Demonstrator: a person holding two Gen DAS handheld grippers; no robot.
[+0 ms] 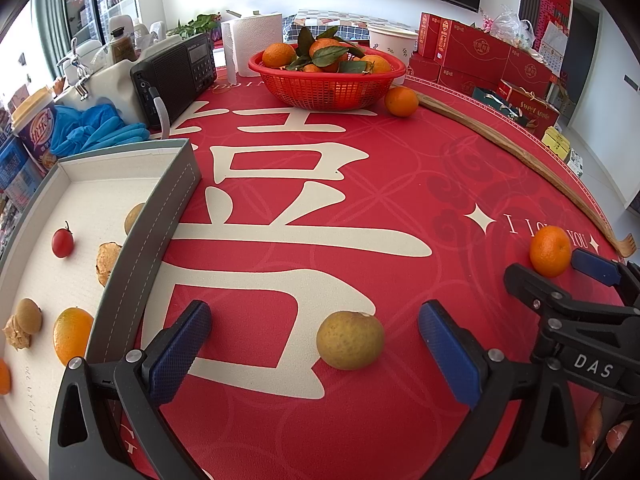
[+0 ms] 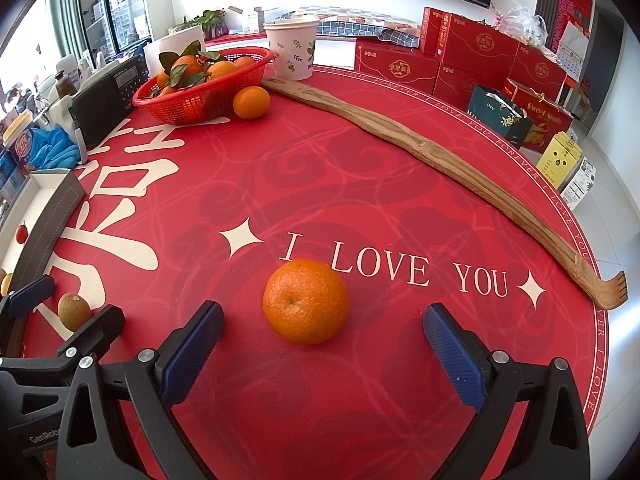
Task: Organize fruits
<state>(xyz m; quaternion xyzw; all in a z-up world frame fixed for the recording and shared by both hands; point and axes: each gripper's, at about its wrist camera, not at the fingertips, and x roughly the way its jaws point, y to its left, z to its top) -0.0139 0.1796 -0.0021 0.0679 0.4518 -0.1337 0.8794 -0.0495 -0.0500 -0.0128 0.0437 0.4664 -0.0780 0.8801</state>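
Observation:
A yellow-green citrus fruit lies on the red table mat between the open fingers of my left gripper, untouched. An orange mandarin lies just ahead of my open right gripper; it also shows in the left wrist view, between the right gripper's fingers. A grey tray at the left holds a cherry tomato, an orange and other small fruits. A red basket of leafy mandarins stands at the back, with a loose mandarin beside it.
A long wooden back scratcher lies across the right of the table. A black radio, blue gloves, a paper towel roll and a paper cup stand at the back. Red gift boxes stand beyond the table.

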